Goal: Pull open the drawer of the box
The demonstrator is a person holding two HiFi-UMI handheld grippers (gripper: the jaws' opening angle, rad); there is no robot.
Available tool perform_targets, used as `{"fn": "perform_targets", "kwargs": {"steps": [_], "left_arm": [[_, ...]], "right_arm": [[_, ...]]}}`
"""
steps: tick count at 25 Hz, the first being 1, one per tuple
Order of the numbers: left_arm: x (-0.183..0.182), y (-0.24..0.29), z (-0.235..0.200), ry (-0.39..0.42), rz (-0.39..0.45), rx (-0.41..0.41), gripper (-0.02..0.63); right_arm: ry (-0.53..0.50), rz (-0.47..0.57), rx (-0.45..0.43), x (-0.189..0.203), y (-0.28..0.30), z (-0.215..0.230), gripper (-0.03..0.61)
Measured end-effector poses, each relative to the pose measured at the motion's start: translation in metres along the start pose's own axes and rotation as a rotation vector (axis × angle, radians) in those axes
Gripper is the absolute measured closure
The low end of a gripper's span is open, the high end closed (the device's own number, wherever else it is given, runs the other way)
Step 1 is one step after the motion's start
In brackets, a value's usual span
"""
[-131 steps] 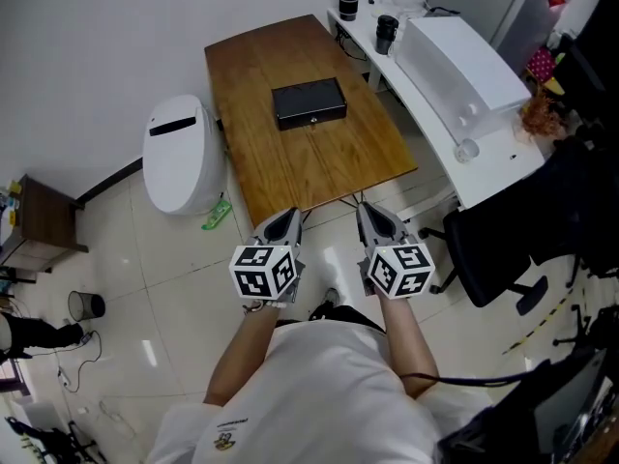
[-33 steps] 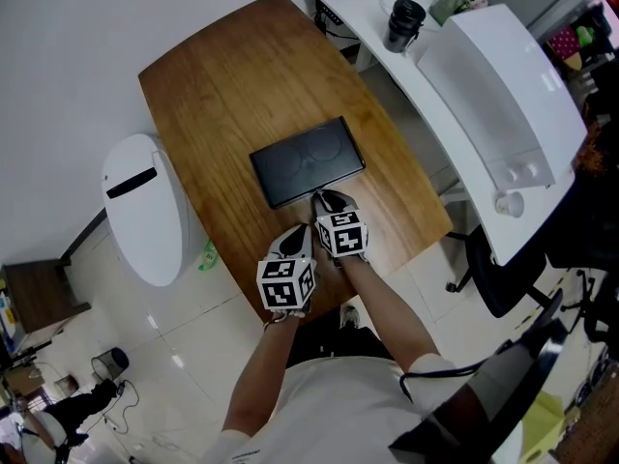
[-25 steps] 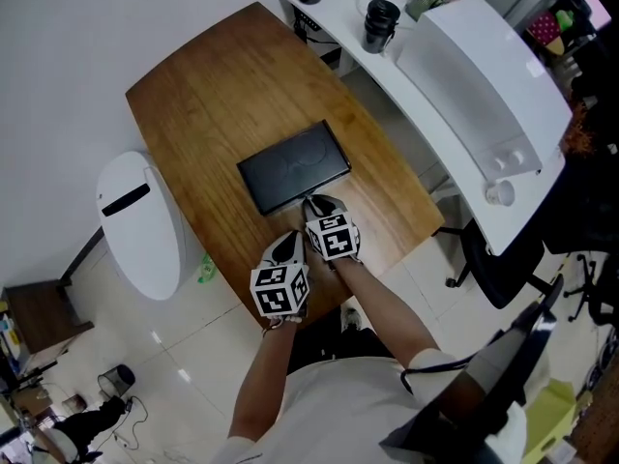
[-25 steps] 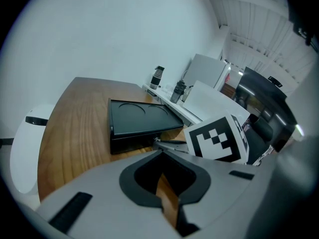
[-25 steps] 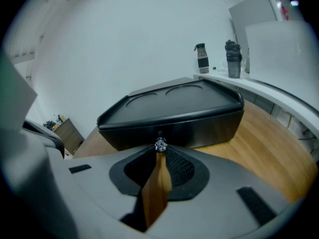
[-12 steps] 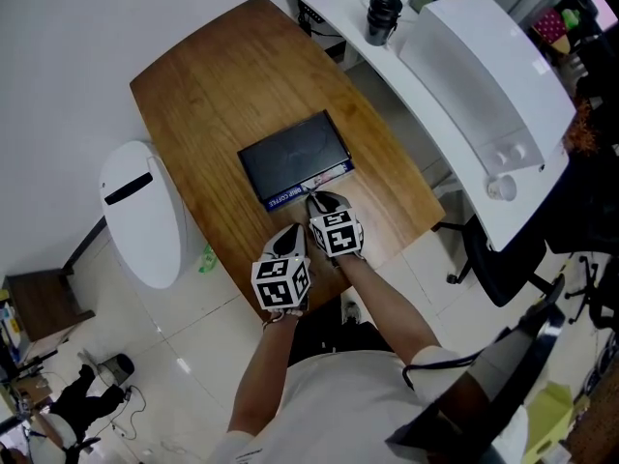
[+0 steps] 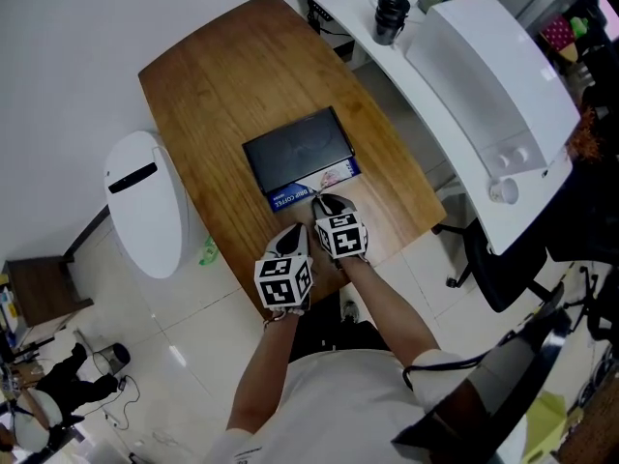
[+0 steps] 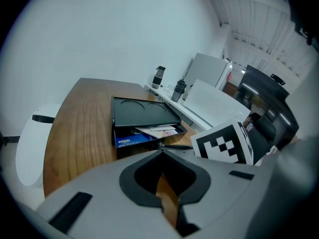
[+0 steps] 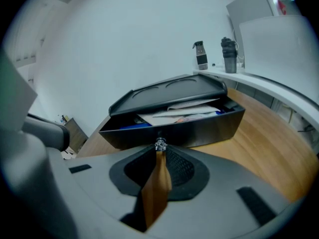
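Fingers [image 9: 185, 172] of the right gripper [image 7: 315, 199] pinch the knob [image 9: 160, 144] of the drawer [image 7: 316, 177], which stands partly out of the box [image 7: 295, 145]. Those of the left gripper [image 7: 294, 234] press together, empty, alongside.

Wooden table [image 7: 213, 95] lying at frame centre. White lidded bin [image 7: 145, 201] standing on tiled floor [image 7: 155, 356] at table's 9 o'clock. White desk [image 7: 426, 129] running along 3 o'clock side, black tumbler [image 7: 392, 15] standing on it at 1 o'clock. Black office chair [image 7: 503, 269] sitting at 4 o'clock.

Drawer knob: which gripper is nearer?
Right. The right gripper is shut on the knob at the drawer front; the left gripper sits back near the table edge, apart from the drawer.
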State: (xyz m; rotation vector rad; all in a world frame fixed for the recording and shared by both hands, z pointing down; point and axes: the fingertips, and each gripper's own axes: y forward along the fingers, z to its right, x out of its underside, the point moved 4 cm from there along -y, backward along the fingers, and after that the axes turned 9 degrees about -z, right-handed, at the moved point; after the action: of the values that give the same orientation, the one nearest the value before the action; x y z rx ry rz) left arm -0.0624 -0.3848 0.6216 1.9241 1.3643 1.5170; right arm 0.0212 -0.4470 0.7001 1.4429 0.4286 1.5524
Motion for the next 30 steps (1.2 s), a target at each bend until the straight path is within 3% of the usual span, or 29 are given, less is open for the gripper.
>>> {"fn": "perform_targets", "kwargs": {"steps": [30], "left_arm": [[0.018, -0.016, 0.017, 0.007, 0.007, 0.023, 0.611]], "right_arm": [[0.021, -0.024, 0.011, 0.039, -0.024, -0.005, 0.525]]}}
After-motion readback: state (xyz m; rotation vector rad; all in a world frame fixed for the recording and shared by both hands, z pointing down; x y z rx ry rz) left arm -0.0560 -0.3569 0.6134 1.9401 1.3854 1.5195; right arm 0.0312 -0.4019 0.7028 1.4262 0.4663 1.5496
